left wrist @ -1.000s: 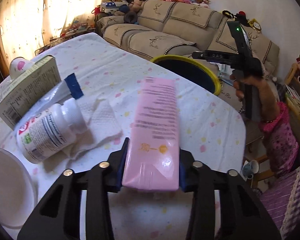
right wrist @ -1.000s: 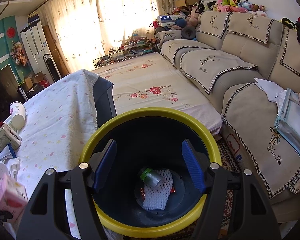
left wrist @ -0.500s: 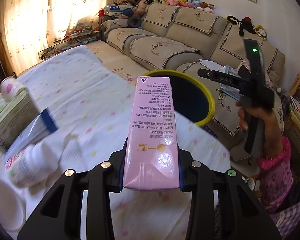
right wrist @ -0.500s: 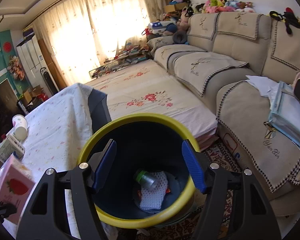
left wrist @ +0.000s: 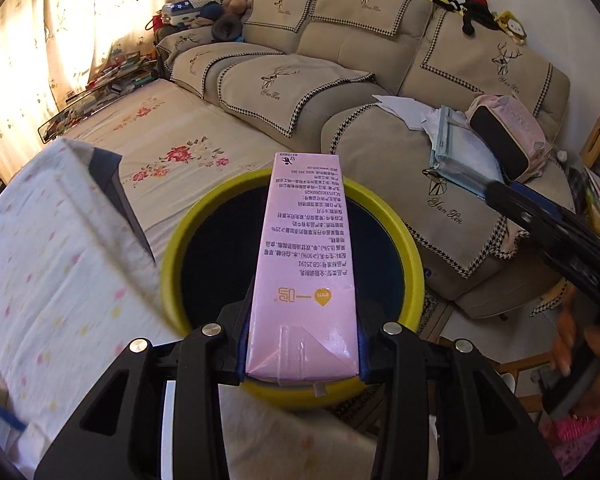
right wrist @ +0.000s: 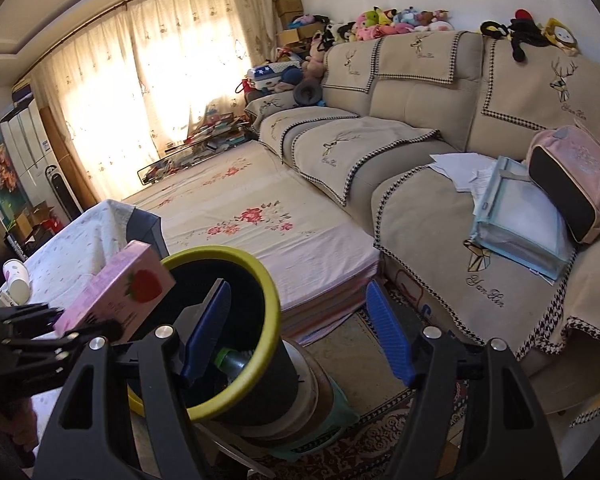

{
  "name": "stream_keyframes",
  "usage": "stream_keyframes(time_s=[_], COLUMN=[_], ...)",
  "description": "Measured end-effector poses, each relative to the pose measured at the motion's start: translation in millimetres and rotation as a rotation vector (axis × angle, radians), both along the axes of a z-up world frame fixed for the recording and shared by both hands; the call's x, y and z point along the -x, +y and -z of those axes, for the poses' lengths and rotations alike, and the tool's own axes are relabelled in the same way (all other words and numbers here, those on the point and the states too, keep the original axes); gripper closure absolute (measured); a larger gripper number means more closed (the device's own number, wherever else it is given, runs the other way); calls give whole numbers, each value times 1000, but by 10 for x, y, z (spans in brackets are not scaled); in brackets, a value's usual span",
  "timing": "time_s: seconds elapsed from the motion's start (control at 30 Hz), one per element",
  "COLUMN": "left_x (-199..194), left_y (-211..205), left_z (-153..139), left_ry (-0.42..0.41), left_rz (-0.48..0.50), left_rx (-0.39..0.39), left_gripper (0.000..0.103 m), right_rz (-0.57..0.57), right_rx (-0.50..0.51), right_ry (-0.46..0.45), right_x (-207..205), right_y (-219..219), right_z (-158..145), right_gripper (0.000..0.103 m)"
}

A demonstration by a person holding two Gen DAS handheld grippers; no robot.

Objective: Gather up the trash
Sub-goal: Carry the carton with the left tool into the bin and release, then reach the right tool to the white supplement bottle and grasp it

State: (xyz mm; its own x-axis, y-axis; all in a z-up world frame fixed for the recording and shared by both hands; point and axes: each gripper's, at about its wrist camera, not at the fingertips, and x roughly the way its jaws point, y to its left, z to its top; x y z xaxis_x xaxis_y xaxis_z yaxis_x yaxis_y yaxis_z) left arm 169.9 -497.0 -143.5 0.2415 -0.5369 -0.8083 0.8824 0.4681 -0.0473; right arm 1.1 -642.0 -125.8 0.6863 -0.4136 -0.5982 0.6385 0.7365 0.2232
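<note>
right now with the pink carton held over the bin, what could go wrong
1. The long pink milk carton is pinched only at its near end by the left tongs; it might tip or slip early.
2. In the right wrist view, it sits near the round yellow-rimmed bin's edge, so it could clip the rim and fall outside.
3. The open right tongs hover close by, risking a bump.

Black hand-held gripper (right wrist: pixel 300 332), blue ribbed pads (right wrist: pixel 388 340), silver screws

1. The right hand-held gripper (right wrist: pixel 298 330) is hanging with its blue pads apart, nothing between them.
2. The left hand-held gripper (right wrist: pixel 56 322) is gripping a pink carton (right wrist: pixel 118 290) over the yellow-rimmed bin (right wrist: pixel 260 280).
3. A green-capped bottle (right wrist: pixel 230 360) is lying inside the bin.
</note>
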Motion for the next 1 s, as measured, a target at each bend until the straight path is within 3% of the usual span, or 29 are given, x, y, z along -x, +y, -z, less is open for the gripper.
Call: stream_keyframes(time_s=[0.2, 0.27, 0.3, 0.47, 0.73, 1.0], left_x=[-106, -104, -97, -82, 67, 316], left_y=[-308, -297, -267, 34, 1045, 2628], left_z=[187, 193, 169, 20, -447, -836], left_ry=[12, 4, -4, -23, -36, -170], left_rz=[-39, -61, -74, -108, -243, -521], left_rx=[-29, -39, -27, 23, 171, 247], left_gripper=[62, 29, 24, 23, 12, 6], right_rz=[8, 4, 2, -23, -114, -296], right_rx=[-21, -25, -26, -29, -31, -11], right_ry=[17, 22, 23, 18, 30, 40], right_x=[75, 66, 61, 2, -202, -587], right_y=[-4, 14, 25, 105, 392, 1071], right_z=[72, 92, 96, 80, 66, -6], right_gripper=[36, 36, 36, 36, 36, 36])
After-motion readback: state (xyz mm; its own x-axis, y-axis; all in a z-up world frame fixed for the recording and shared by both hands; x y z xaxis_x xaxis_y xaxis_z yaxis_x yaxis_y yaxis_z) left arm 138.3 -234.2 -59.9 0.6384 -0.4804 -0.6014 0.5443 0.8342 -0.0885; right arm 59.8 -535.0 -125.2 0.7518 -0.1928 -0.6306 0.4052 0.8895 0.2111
